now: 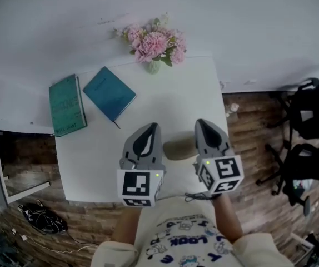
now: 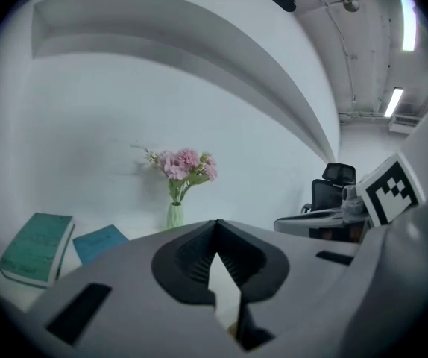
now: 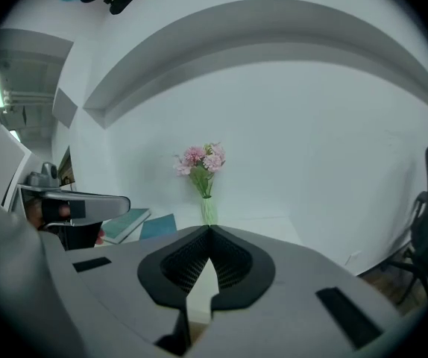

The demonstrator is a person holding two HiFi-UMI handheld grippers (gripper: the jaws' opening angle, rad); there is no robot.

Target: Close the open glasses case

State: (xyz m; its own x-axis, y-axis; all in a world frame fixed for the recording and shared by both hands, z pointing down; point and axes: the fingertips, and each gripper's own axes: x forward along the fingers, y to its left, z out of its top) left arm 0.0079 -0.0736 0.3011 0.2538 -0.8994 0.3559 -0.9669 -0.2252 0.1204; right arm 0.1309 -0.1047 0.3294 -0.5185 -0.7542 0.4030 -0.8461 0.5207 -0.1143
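Shut and empty, the left hand-held gripper [image 1: 148,129] and right hand-held gripper [image 1: 204,125] flank the case [image 1: 177,149]; closing looks done, only withdrawal remains.

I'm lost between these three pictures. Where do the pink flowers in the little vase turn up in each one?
Head view: the pink flowers are at top centre, at the far edge of the white table.
Left gripper view: left of centre, at mid-height.
Right gripper view: near the centre.
Shared landmark: the teal books lie left of the flowers in all three views.
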